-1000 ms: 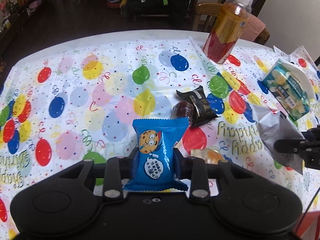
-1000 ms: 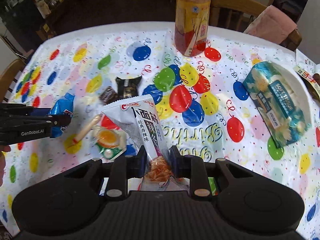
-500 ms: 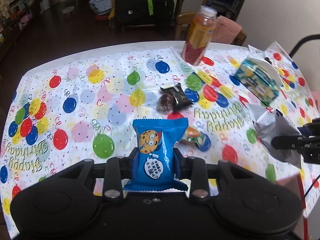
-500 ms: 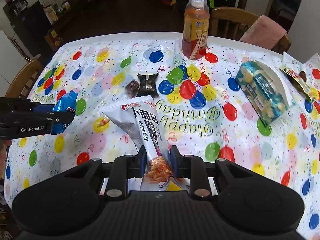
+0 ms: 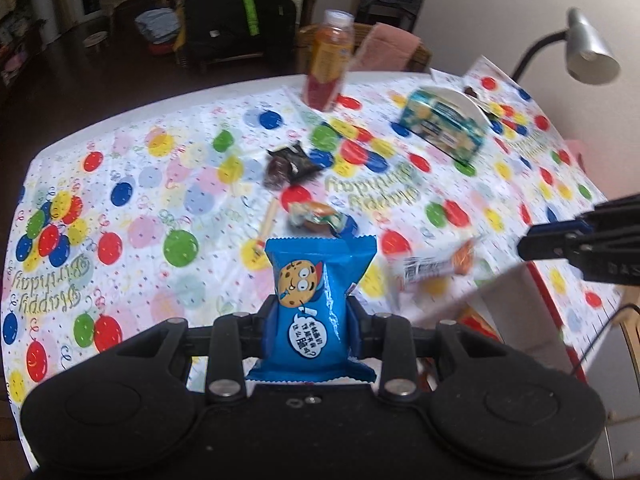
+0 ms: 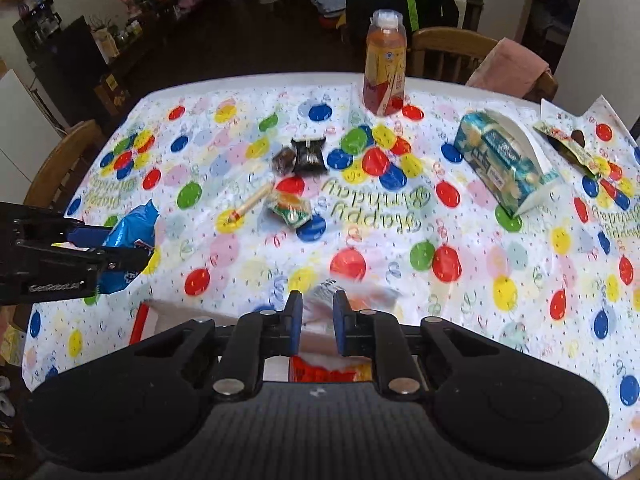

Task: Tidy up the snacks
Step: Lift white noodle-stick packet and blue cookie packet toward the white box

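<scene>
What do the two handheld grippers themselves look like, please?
Both are matte black plastic with broad rounded bodies, silver screw heads and blue pads inside the jaws. The left gripper carries white "GenRobot.AI" lettering on its side; the right gripper has a ribbed top.

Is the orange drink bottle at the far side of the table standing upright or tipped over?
Upright. The bottle stands on its base on the balloon tablecloth, white cap on top. Its lean in the left wrist view is probably fisheye distortion.

Glossy plastic cookie pkt (image 5: 316,300), shiny plastic tablecloth (image 6: 460,312), matt blk gripper (image 6: 314,320).
</scene>
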{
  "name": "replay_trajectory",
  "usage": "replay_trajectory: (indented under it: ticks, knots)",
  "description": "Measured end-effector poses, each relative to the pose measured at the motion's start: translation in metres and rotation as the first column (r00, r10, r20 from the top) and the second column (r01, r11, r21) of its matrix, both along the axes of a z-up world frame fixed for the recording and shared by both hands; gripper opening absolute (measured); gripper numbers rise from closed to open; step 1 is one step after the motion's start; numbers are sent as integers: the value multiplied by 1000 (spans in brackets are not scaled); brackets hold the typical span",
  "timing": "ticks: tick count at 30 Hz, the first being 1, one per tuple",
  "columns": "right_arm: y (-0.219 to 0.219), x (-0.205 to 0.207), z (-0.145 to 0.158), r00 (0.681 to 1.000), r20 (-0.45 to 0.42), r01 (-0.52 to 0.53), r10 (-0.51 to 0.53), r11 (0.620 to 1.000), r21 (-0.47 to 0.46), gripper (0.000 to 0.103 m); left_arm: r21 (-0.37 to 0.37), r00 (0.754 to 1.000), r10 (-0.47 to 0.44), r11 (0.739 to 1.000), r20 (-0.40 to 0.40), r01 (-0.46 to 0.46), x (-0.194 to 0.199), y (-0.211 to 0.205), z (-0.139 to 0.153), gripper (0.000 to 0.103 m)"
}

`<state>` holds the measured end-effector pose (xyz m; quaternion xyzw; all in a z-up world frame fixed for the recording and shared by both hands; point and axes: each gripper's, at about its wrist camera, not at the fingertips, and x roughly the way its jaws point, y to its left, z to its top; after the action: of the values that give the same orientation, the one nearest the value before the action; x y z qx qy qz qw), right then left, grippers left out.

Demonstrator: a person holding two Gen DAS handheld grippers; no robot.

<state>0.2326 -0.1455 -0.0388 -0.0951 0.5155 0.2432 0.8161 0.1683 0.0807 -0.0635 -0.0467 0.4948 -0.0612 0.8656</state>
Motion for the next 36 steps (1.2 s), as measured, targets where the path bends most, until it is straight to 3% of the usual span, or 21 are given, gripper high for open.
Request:
replay_trajectory:
  ticks: [10, 16, 18, 21, 25, 31, 34, 36]
  knots:
    - [-16, 22, -15, 996, -40, 75, -74, 997, 14, 16, -28, 1000, -28, 999, -7, 28, -20, -2, -5, 31]
    - [-9, 53, -50, 994, -107, -39, 33, 998, -55, 20, -39, 1000, -2, 999, -25, 1, -17, 4, -13, 31]
    - [-2, 58, -60, 988, -107, -122, 111, 987, -105, 31, -39, 1000, 8, 999, -24, -9, -16, 5, -14, 31]
    - [8, 60, -71, 963, -99, -264, 252, 954, -145, 65, -53, 999, 27, 998, -28, -28, -13, 7, -15, 31]
    - [18, 70, -80, 918, -90, -397, 386, 898, -192, 67, -66, 998, 55, 996, -30, -57, -9, 8, -17, 31]
    - [25, 84, -107, 829, -187, -558, 526, 793, -244, 67, -88, 995, 92, 992, -40, -95, -1, 9, -22, 31]
    - [26, 91, -123, 808, -228, -588, 543, 770, -248, 67, -99, 993, 108, 989, -53, -112, 3, 9, -26, 31]
    - [25, 98, -128, 805, -247, -588, 540, 782, -206, 67, -101, 992, 111, 988, -61, -117, 4, 8, -29, 31]
